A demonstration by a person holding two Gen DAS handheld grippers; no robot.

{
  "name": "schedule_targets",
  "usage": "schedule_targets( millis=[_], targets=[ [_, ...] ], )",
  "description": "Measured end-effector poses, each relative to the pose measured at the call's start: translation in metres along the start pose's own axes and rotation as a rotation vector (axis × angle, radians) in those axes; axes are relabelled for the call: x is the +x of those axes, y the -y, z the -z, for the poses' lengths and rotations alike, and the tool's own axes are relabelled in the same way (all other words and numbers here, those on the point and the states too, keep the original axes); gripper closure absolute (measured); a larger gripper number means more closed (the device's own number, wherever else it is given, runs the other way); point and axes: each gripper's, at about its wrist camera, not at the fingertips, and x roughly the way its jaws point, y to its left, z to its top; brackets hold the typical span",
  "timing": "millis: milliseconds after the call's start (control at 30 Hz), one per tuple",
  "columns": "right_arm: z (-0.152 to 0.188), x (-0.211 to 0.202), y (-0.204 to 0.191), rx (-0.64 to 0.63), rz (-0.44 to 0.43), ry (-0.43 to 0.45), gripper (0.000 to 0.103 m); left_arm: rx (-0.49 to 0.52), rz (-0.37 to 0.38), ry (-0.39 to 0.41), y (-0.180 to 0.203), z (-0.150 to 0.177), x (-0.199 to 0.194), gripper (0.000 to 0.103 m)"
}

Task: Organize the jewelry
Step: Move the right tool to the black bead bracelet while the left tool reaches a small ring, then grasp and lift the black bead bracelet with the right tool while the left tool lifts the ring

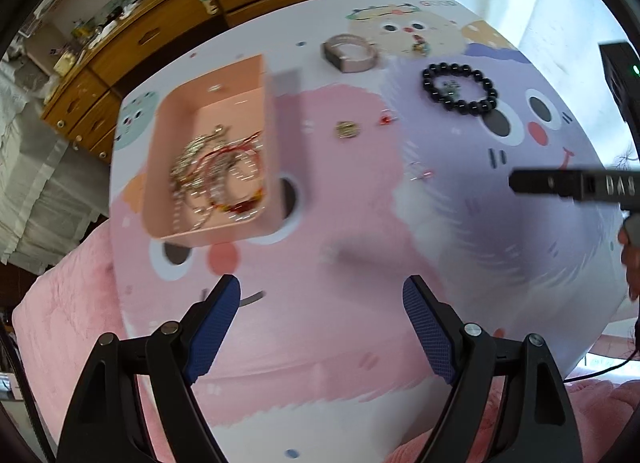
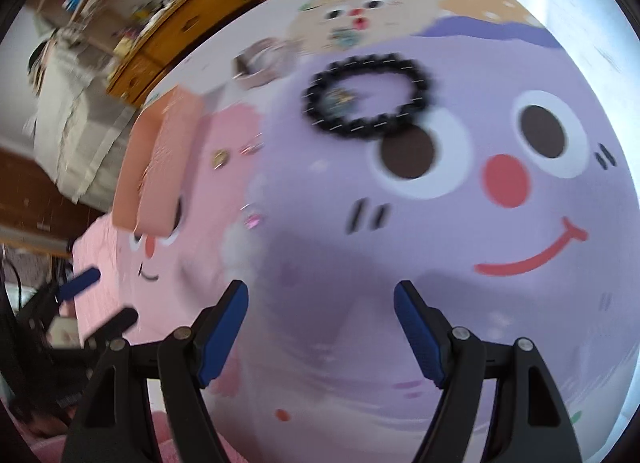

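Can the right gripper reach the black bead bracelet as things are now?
Probably yes. The right gripper is open and empty, and the bracelet lies flat on the mat ahead of it, apart from the other pieces, with nothing in between.

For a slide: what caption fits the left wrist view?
Open left gripper above the mat, pink tray holding chains.

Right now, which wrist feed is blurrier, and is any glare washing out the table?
Right wrist view is blurrier: the black bead bracelet smears and the tray edges streak. Left wrist view is sharper on the bracelet, though the chains in the tray streak. Window glare bleaches the tablecloth top right in both; fisheye bends its edges.
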Motion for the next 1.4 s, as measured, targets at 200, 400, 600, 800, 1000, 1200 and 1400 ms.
schedule_targets(
  millis=[200,400,600,800,1000,1200,1400],
  targets=[
    [-0.032,-0.009,0.024,-0.042,0.053,0.061,0.027,-0.006,0.018,0.000,0.026,-0.017,0.019,0.021],
    [-0.062,-0.006,0.035,-0.080,0.061,0.109,0.028,-0.062,0.021,0.010,0.041,-0.038,0.040,0.021],
    [-0.082,0.009,0.023,-0.172,0.046,0.141,0.044,-0.131,0.088,0.032,0.042,-0.058,0.053,0.021],
    [-0.084,0.015,0.013,-0.241,0.079,0.170,0.063,-0.188,0.147,0.012,0.047,-0.066,0.068,0.022],
    [-0.084,0.015,0.022,-0.250,0.093,0.178,0.089,-0.189,0.146,-0.016,0.051,-0.064,0.079,0.047],
    [-0.080,0.009,0.028,-0.271,0.091,0.168,0.089,-0.175,0.127,0.017,0.054,-0.068,0.079,0.057],
    [-0.076,-0.007,0.040,-0.221,0.055,0.178,0.089,-0.163,0.122,0.040,0.048,-0.069,0.078,0.084]
  ],
)
